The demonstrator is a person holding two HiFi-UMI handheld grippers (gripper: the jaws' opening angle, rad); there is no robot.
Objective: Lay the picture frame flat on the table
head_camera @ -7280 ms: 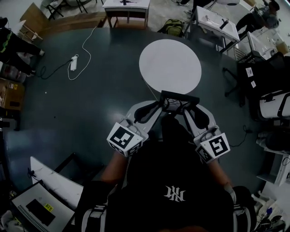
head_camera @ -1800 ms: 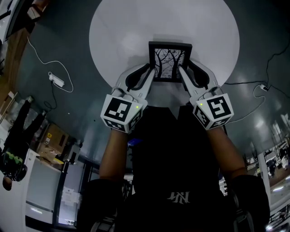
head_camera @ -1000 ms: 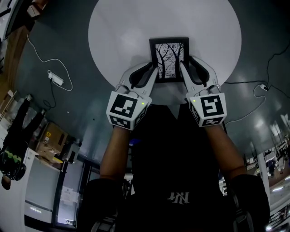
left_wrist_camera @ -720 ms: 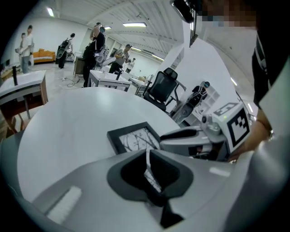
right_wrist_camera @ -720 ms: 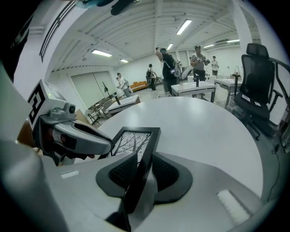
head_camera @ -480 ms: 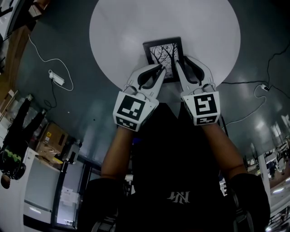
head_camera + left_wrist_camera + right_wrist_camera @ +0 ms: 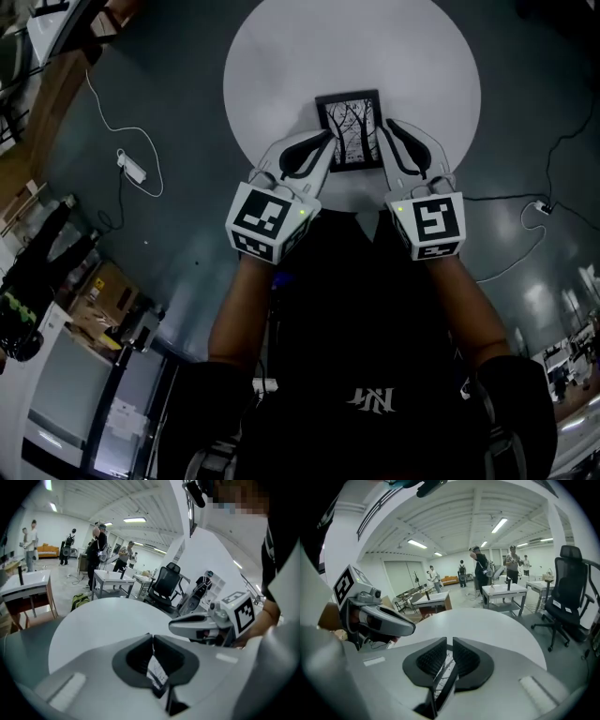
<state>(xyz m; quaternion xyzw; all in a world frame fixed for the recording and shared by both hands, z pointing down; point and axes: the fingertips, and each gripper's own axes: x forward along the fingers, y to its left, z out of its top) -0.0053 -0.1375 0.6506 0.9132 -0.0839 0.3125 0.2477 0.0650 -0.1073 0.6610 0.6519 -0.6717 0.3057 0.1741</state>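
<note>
Picture frame (image 7: 349, 131) just 6 o'clock of table (image 7: 281, 66) centre; left gripper (image 7: 327, 140) clamped on its 9 o'clock edge, right gripper (image 7: 384, 128) closing on the 3 o'clock edge. Tip both sides together, lower slowly

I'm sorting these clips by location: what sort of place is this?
Probably a big open workshop or lab-style office: several white desks, a black office chair, long ceiling lights, and people standing about in the background.
</note>
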